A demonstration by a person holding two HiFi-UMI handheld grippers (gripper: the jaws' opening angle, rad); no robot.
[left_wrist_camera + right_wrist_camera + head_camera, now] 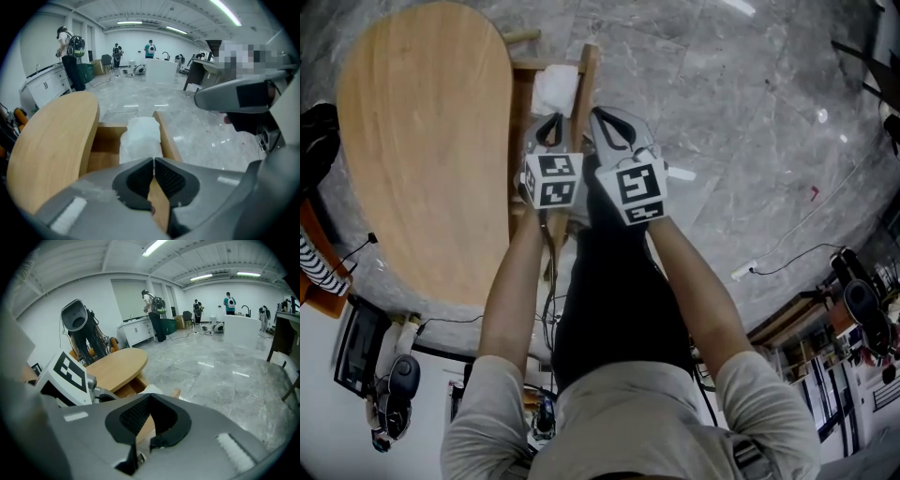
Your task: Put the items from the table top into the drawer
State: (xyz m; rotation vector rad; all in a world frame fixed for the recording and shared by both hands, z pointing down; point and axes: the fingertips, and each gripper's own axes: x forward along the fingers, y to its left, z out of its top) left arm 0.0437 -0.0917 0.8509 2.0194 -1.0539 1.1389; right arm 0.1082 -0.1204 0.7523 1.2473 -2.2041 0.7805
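Head view shows the oval wooden bench with an open drawer pulled out from its right long edge. A white crumpled bundle lies inside the drawer at its far end, against the outer wall. In the left gripper view its long axis runs alongside that wall, parallel to the bench edge. The left gripper and right gripper are side by side above the drawer. Both pairs of fingers are closed tip to tip and hold nothing.
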